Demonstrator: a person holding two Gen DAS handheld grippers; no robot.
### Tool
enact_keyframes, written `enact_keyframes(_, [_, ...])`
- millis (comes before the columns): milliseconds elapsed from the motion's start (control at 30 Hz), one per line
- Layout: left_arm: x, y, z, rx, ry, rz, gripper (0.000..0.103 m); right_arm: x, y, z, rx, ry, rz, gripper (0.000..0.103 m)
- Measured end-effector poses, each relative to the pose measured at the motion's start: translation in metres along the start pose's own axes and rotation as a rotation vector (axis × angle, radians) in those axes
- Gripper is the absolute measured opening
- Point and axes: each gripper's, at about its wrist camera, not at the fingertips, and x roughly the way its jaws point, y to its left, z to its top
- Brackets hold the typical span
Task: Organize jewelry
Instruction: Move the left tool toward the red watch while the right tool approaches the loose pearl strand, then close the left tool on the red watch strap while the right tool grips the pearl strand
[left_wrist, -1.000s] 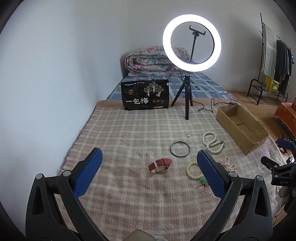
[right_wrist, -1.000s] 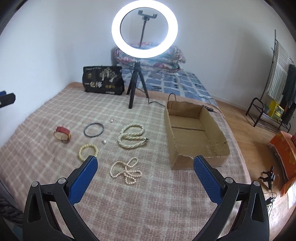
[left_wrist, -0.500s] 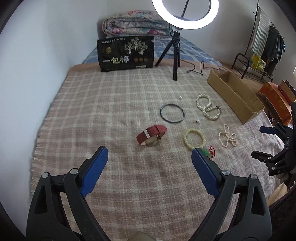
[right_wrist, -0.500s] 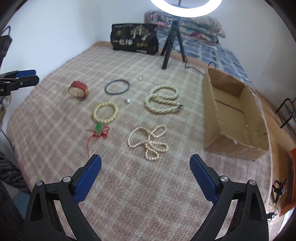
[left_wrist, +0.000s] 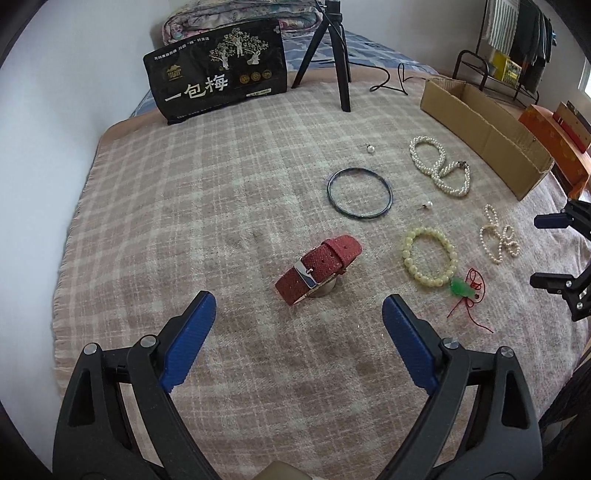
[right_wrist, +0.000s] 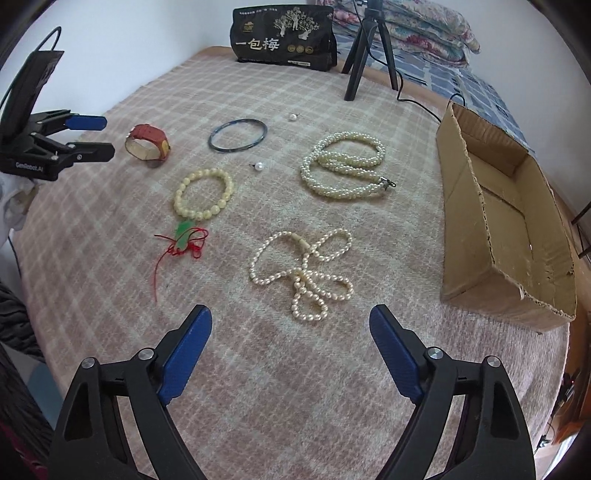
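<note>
Jewelry lies on a plaid blanket (left_wrist: 207, 206). A red watch (left_wrist: 317, 264) sits just ahead of my open, empty left gripper (left_wrist: 299, 314). Beyond it lie a dark bangle (left_wrist: 359, 193), a cream bead bracelet (left_wrist: 430, 257) with a green pendant on red cord (left_wrist: 463, 288), and two pearl earrings (left_wrist: 370, 148). A thin pearl necklace (right_wrist: 303, 273) lies just ahead of my open, empty right gripper (right_wrist: 290, 332). A thick twisted pearl necklace (right_wrist: 345, 166) lies farther off. An empty cardboard box (right_wrist: 506, 221) stands at the right.
A black printed bag (left_wrist: 218, 70) and a black tripod (left_wrist: 334, 51) with its cable stand at the blanket's far edge. Folded bedding (right_wrist: 424, 26) lies behind. A white wall is on the left, a clothes rack (left_wrist: 517, 40) at the far right.
Both grippers have tilted down and moved closer to the blanket. The ring light has left both views. The watch and the thin pearl necklace now lie nearer the fingers. Nothing was picked up.
</note>
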Motion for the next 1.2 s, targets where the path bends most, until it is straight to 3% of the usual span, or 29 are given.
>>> enact_keyframes(133, [0.009,0.002,0.005,0.013,0.005,0.010,0.094,0.011,-0.004,0.007,0.004,0.016,0.006,0.085])
enact_keyframes(200, [0.013,0.003,0.007,0.019,0.007,0.011,0.094,0.017,-0.005,0.009,-0.006,0.032,0.009,0.077])
enact_keyframes(600, [0.035,-0.002,0.015,0.093,0.017,0.026,0.092,0.042,-0.009,0.015,-0.043,0.055,0.007,0.076])
enact_keyframes(767, [0.040,-0.002,0.018,0.098,0.032,0.016,0.076,0.043,-0.010,0.015,-0.044,0.042,0.018,0.076])
enact_keyframes(833, [0.042,-0.001,0.019,0.095,0.050,0.003,0.059,0.044,-0.011,0.015,-0.044,0.042,0.022,0.076])
enact_keyframes(933, [0.041,-0.002,0.017,0.098,0.061,-0.010,0.047,0.045,-0.010,0.016,-0.046,0.047,0.026,0.076])
enact_keyframes(1067, [0.036,-0.004,0.015,0.106,0.055,-0.014,0.034,0.046,-0.011,0.017,-0.039,0.048,0.032,0.069])
enact_keyframes(1133, [0.034,-0.003,0.014,0.100,0.057,-0.014,0.022,0.046,-0.010,0.018,-0.039,0.052,0.035,0.066])
enact_keyframes(1200, [0.032,-0.001,0.013,0.086,0.057,-0.021,0.020,0.045,-0.011,0.018,-0.036,0.054,0.034,0.059])
